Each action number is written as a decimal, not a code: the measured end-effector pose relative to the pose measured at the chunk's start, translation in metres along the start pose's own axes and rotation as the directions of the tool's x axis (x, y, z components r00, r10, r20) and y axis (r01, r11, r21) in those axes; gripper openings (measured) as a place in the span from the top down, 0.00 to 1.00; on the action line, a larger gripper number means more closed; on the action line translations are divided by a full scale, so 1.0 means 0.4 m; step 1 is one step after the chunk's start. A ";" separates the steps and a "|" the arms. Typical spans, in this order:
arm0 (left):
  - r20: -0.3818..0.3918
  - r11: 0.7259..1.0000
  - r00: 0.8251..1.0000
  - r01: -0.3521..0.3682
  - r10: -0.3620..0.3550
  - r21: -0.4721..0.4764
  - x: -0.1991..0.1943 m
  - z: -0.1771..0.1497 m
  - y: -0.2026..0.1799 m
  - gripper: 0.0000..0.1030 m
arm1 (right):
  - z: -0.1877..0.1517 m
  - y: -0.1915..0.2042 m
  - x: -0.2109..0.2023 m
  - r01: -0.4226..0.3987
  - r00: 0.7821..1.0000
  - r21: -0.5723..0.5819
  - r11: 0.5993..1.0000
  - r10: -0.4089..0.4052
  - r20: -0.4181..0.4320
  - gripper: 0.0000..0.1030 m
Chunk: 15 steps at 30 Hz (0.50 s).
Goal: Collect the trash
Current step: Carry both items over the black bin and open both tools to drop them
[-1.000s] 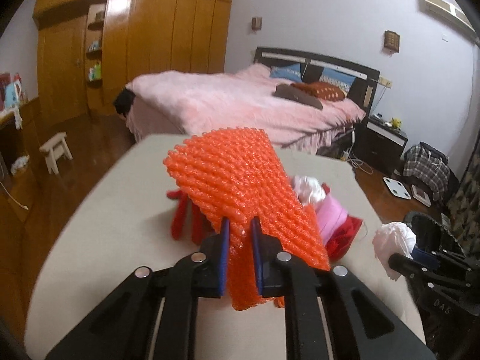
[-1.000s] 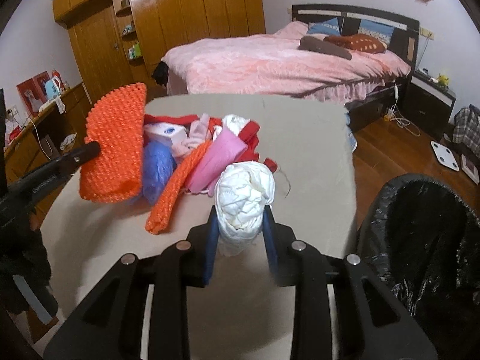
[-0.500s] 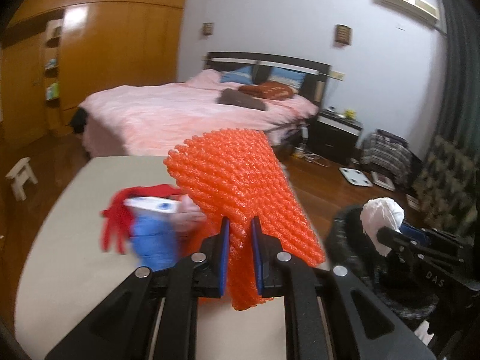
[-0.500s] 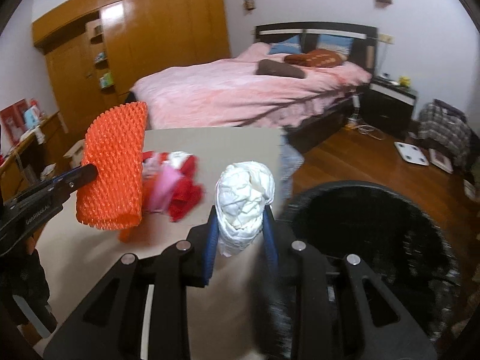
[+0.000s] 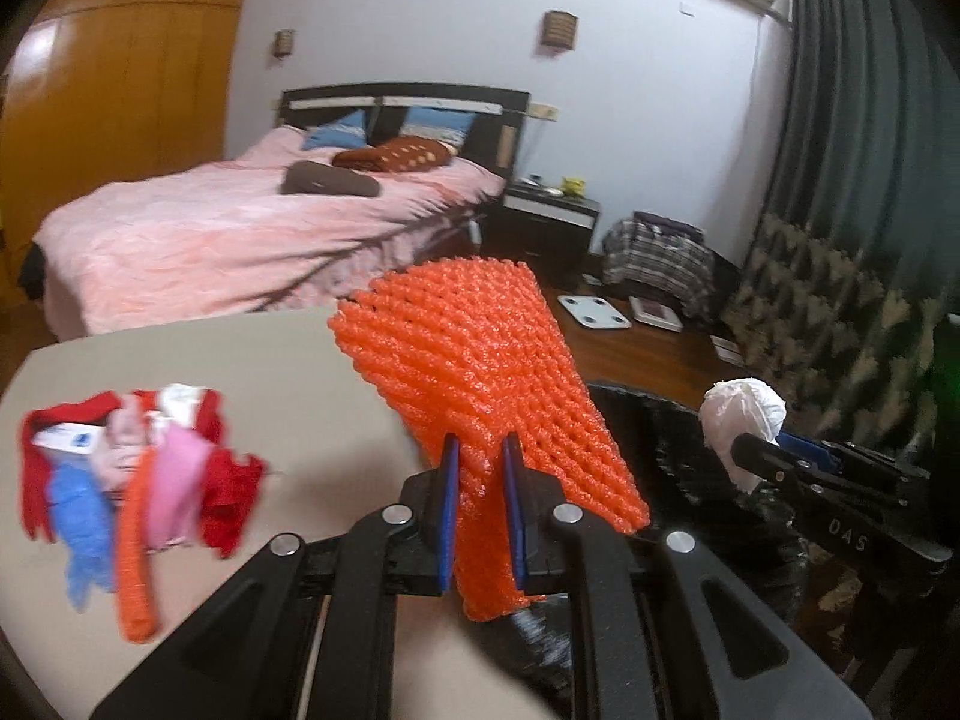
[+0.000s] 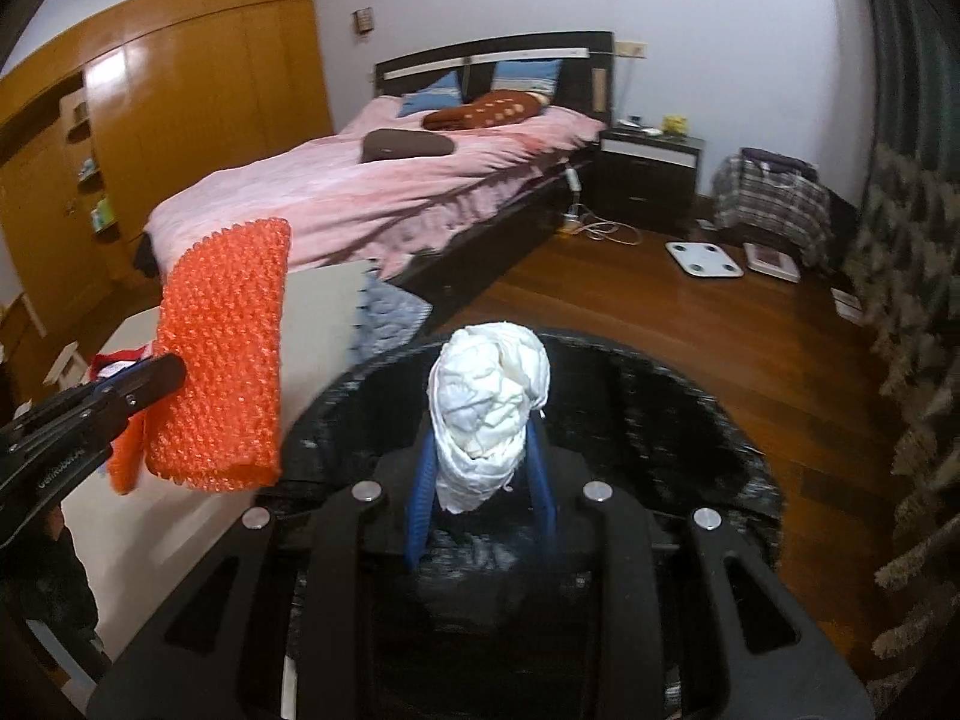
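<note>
Right wrist view shows we have swung both grippers from the table [image 6: 324,300] to the black-lined bin [image 6: 690,420], right gripper [image 6: 480,474] clamped on crumpled white paper [image 6: 489,396], left gripper [image 5: 480,498] pinching orange foam netting [image 5: 480,372], ready for release.

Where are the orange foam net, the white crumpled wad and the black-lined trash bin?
orange foam net [image 5: 480,384]: left wrist view, middle of its mesh.
white crumpled wad [image 6: 489,396]: right wrist view, its bulging top half.
black-lined trash bin [image 6: 690,420]: right wrist view, inner liner wall.

"DAS" on the right tongs [image 5: 747,450] (white letters), other lettering unreadable
</note>
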<state>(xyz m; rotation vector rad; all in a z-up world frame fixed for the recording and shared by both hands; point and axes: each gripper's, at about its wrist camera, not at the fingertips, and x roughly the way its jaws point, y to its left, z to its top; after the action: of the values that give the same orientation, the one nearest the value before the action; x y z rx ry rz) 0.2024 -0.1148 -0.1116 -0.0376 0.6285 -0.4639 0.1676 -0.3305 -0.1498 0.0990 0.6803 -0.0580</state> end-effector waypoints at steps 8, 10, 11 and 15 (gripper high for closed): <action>-0.069 0.997 0.994 0.082 -0.081 0.011 0.104 0.004 -0.065 0.73 | -0.034 -0.078 0.008 0.077 0.997 0.050 0.996 -0.076 -0.016 0.57; -0.070 0.997 0.994 0.080 -0.080 -0.003 0.104 0.004 -0.055 0.58 | -0.042 -0.080 0.002 0.095 0.995 0.054 0.994 -0.095 -0.011 0.45; -0.064 0.997 0.995 0.076 -0.076 -0.012 0.097 0.003 -0.044 0.54 | -0.044 -0.081 0.000 0.103 0.995 0.053 0.993 -0.103 -0.007 0.36; -0.044 0.999 0.999 0.030 -0.032 -0.041 0.062 -0.005 0.002 0.43 | -0.042 -0.068 -0.011 0.127 0.991 0.041 0.991 -0.128 0.028 0.12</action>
<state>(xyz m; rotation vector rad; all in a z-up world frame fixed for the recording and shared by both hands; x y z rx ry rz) 0.2192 -0.1247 -0.1271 -0.0752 0.6818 -0.4832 0.1514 -0.3556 -0.1622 0.0923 0.6541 -0.1956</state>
